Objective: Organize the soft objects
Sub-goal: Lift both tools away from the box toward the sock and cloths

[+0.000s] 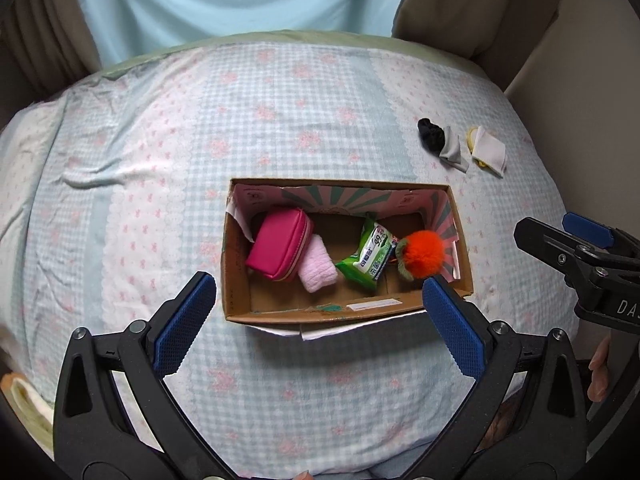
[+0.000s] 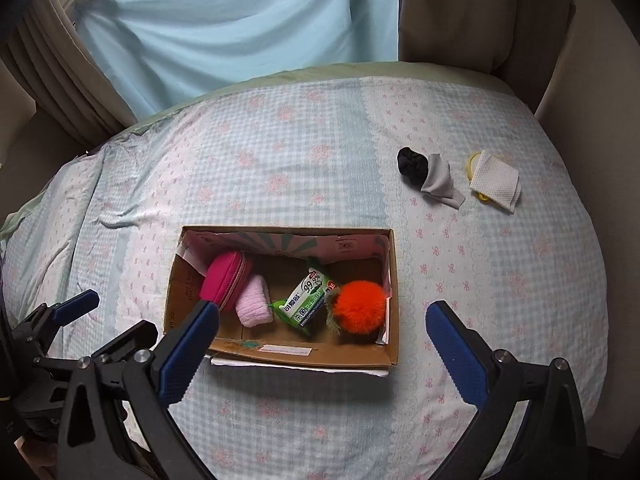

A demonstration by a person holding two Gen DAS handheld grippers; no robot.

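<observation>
An open cardboard box point(image 1: 236, 280) point(image 2: 394, 336) sits on the bed. It holds a magenta zip pouch point(image 1: 278, 250) point(image 2: 224, 280), a pink rolled cloth point(image 1: 318, 266) point(image 2: 253, 306), a green wipes pack point(image 1: 366, 258) point(image 2: 306, 298) and an orange pompom point(image 1: 424, 252) point(image 2: 360, 306). Far right on the bedcover lie a black scrunchie point(image 1: 430, 134) point(image 2: 412, 162), a grey cloth point(image 1: 454, 152) point(image 2: 440, 182), a white cloth point(image 1: 490, 152) point(image 2: 496, 180) and a yellow ring point(image 2: 472, 162) under it. My left gripper point(image 1: 320, 312) hovers open before the box. My right gripper point(image 2: 320, 332) is open near the box's front edge.
The checked, bow-printed bedcover point(image 1: 280, 112) point(image 2: 280, 160) spreads widely around the box. A light blue curtain point(image 2: 240, 20) and beige curtains hang behind the bed. A wall stands at the right. A person's fingers point(image 1: 598, 368) show at the lower right.
</observation>
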